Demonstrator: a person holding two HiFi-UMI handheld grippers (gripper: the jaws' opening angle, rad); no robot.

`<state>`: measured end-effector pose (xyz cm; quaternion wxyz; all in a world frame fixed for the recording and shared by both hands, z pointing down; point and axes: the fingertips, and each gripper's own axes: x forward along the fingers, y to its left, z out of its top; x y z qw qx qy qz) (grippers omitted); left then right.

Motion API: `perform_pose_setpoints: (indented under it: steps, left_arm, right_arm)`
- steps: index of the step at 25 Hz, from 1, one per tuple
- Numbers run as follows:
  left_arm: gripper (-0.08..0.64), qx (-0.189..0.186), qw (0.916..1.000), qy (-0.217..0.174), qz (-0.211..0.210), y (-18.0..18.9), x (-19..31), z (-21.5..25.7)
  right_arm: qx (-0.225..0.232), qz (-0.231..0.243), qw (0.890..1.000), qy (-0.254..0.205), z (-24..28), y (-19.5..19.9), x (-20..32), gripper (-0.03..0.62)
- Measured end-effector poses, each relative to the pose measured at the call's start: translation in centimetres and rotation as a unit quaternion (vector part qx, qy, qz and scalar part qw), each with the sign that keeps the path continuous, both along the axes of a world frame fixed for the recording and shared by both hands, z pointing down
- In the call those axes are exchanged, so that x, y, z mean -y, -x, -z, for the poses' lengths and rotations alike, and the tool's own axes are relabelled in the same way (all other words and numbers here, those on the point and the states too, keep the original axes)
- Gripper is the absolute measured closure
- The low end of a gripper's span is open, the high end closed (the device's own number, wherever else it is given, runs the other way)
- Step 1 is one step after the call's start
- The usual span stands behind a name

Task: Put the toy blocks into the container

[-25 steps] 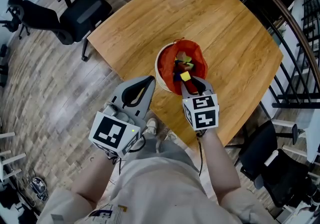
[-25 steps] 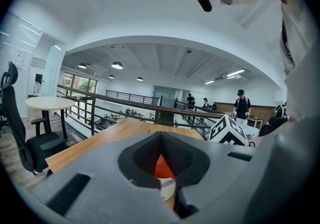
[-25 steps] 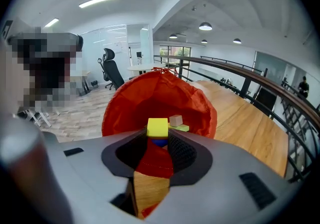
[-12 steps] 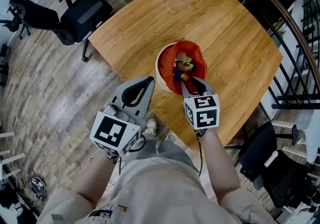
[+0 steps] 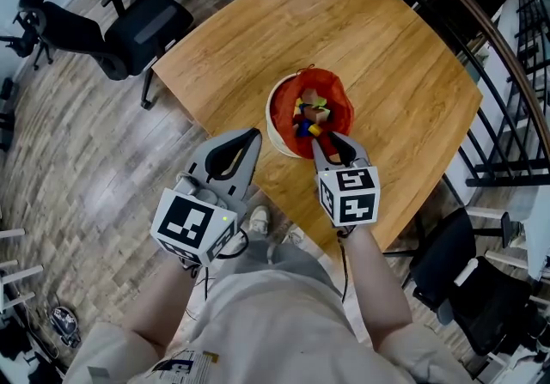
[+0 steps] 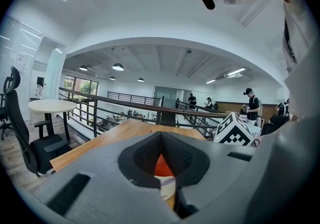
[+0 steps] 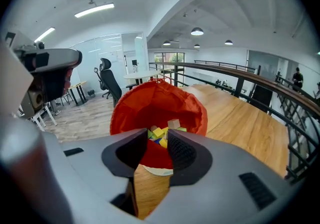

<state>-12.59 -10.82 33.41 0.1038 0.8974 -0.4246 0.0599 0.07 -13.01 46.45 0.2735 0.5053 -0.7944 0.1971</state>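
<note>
Toy blocks point(image 5: 309, 112) are lying piled in the red-lined container point(image 5: 275, 129) by the desk's point(image 5: 387, 56) near edge, right claw point(image 5: 333, 142) hanging released and empty at its near rim, left claw point(image 5: 251, 135) sitting clenched on nothing; I'd be lifting the right one straight up, avoiding snagging the liner.

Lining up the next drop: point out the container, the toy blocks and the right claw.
container point(image 5: 271, 124): head view, white rim.
toy blocks point(image 7: 157, 132): right gripper view, yellow block.
right claw point(image 5: 335, 143): head view, between fingertips.
</note>
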Motion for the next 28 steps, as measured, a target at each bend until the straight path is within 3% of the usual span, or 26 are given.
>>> perform_pose_setpoints:
  steps: [13,20,28]
  left_arm:
    - [0.548,-0.009,0.9992,-0.039,0.004,-0.1,-1.3,3.5]
    - [0.548,-0.019,0.9974,-0.068,-0.012,-1.3,-2.8,6.4]
    - [0.548,-0.032,0.9940,-0.095,-0.045,-3.8,-5.1,9.3]
  right_arm:
    - [0.027,-0.015,0.995,-0.095,7.7,-1.2,-1.8,0.502]
    - [0.058,-0.017,0.980,-0.189,14.6,-1.8,-4.1,0.528]
    - [0.064,-0.024,0.967,-0.247,20.3,-3.6,-7.7,0.540]
